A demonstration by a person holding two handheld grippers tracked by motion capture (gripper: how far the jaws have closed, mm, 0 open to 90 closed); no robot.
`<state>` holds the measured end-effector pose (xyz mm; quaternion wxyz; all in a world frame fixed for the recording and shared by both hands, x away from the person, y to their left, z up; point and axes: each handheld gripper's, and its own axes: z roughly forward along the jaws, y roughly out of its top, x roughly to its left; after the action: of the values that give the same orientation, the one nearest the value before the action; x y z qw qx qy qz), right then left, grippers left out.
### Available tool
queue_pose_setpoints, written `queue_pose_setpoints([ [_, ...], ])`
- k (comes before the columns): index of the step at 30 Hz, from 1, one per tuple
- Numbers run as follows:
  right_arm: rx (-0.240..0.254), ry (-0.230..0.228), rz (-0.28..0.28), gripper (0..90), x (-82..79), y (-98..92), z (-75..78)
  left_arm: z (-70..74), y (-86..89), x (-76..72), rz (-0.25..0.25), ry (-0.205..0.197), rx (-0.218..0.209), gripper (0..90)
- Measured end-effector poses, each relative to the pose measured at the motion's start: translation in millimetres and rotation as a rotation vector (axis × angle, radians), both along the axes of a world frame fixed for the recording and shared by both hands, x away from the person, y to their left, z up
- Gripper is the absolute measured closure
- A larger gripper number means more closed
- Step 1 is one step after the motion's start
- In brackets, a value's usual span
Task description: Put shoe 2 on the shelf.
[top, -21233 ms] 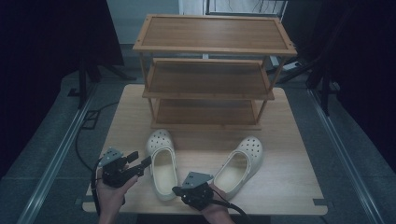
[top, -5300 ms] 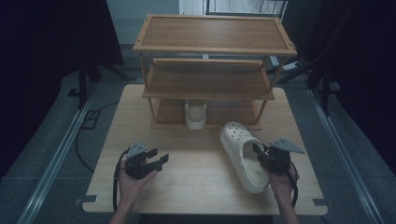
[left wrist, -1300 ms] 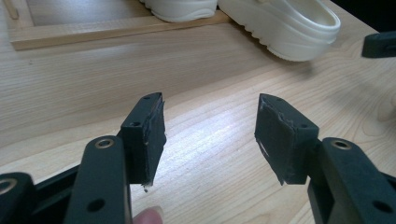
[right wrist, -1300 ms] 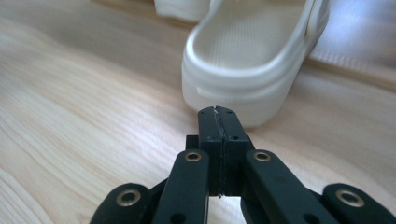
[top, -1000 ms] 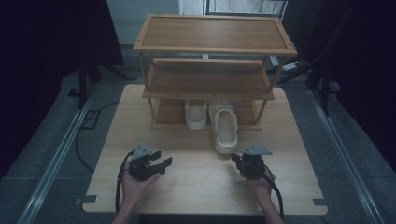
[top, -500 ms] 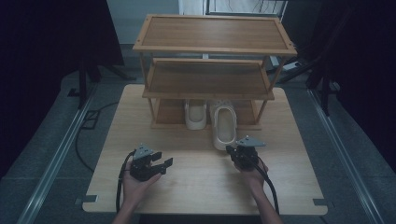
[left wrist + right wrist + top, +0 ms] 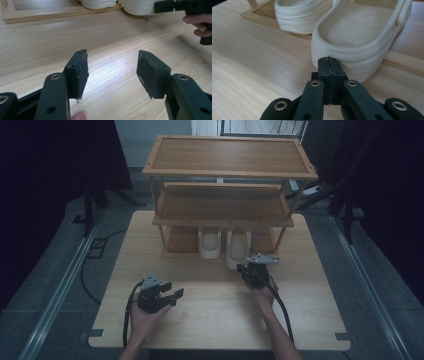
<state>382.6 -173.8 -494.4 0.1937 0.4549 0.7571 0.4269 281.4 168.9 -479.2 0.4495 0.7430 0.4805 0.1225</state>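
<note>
Two white clogs stand side by side on the bottom level of the wooden rack [image 7: 165,254]. The left clog [image 7: 209,243] sits farther in; the right clog [image 7: 238,249] has its heel out over the front rail. My right gripper [image 7: 245,269] is shut with nothing between its jaws, its tips [image 7: 328,60] against the heel of the right clog [image 7: 362,32], next to the left clog [image 7: 299,15]. My left gripper [image 7: 172,290] rests open over the table at the front left, jaws [image 7: 112,70] apart above bare wood.
The rack's middle shelf [image 7: 222,205] and top shelf [image 7: 230,155] are bare. The wooden table [image 7: 215,320] spreads in front of the rack. The right gripper [image 7: 175,5] and hand sit at the top right of the left gripper view.
My right gripper has moved forward toward the rack with the right clog ahead of it, sliding the clog farther under the shelf. The left gripper has stayed put.
</note>
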Motion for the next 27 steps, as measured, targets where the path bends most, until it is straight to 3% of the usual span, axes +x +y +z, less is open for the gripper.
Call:
queue_pose_setpoints([
  [11, -0.035, 0.001, -0.026, 89.9, 29.8, 13.4, 1.0, 1.6, 2.0, -0.1, 0.002, -0.003, -0.010, 42.8],
  [13, -0.021, 0.000, -0.036, 89.7, 33.8, 13.9, -0.2, 1.1, 2.1, 0.5, 0.000, 0.000, -0.012, 42.8],
  [18, 0.006, -0.001, -0.039, 89.3, 38.6, 13.8, -2.4, 0.2, 1.9, 1.4, 0.002, 0.003, -0.014, 42.8],
  [27, -0.002, -0.012, -0.033, 86.4, 41.6, 14.7, -3.1, 0.6, 2.3, 2.1, 0.000, 0.000, -0.014, 42.8],
])
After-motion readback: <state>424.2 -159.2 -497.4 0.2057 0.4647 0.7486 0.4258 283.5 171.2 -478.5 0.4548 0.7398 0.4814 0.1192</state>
